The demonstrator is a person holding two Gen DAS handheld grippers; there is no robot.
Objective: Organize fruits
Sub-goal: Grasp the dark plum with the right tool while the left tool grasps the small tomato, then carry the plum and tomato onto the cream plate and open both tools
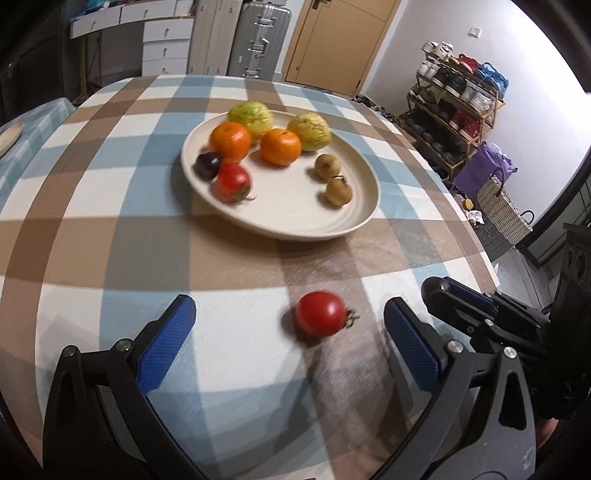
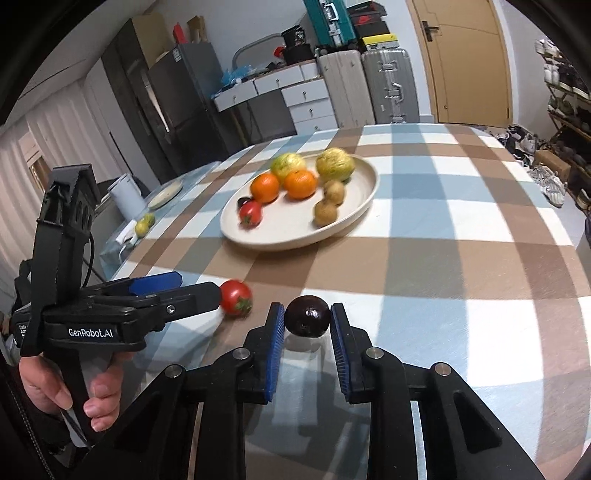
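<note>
two fruits remain off the plate (image 1: 347, 225): left gripper (image 1: 290, 314) gapes around the tomato (image 1: 320, 313), right gripper (image 2: 307, 320) pinches the dark plum (image 2: 307, 320); next, squeeze and carry.

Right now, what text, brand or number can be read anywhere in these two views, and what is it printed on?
"GenRobot.AI": white lettering on the black body of the left gripper, seen from the right wrist view.
A small white label at the rear of the same body, beginning "Data": too small and cut off to read.
The boxes stacked on the suitcases: markings too blurred to read.
Left wrist view: no readable text.
</note>
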